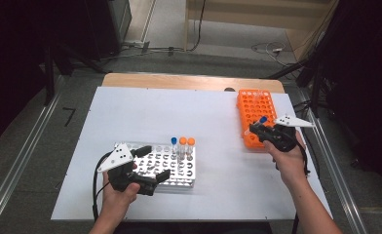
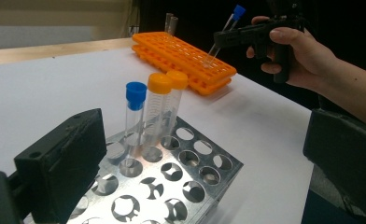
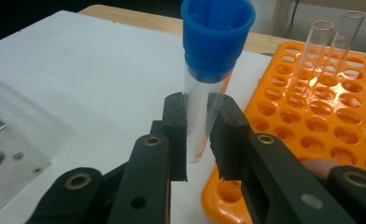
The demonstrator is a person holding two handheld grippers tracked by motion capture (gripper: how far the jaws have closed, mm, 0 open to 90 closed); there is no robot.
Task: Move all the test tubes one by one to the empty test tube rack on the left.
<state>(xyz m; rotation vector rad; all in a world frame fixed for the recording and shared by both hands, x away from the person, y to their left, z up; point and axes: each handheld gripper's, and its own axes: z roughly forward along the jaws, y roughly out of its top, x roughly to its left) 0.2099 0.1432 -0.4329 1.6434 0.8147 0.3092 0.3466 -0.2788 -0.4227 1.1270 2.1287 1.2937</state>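
My right gripper (image 1: 260, 127) is shut on a clear tube with a blue cap (image 1: 262, 119), held tilted just above the near left corner of the orange rack (image 1: 256, 109). In the right gripper view the pads (image 3: 176, 135) press the tube (image 3: 197, 116) below its cap on both sides. My left gripper (image 1: 152, 163) stands open, its jaws astride the left end of the metal rack (image 1: 181, 168). In that rack one blue-capped tube (image 2: 135, 116) and two orange-capped tubes (image 2: 158, 109) stand upright.
Two uncapped clear tubes (image 3: 322, 44) stand at the far end of the orange rack. The white board (image 1: 130, 112) covers the table, and a strip of wood (image 1: 179, 80) shows at its far edge. Cables trail from both grippers.
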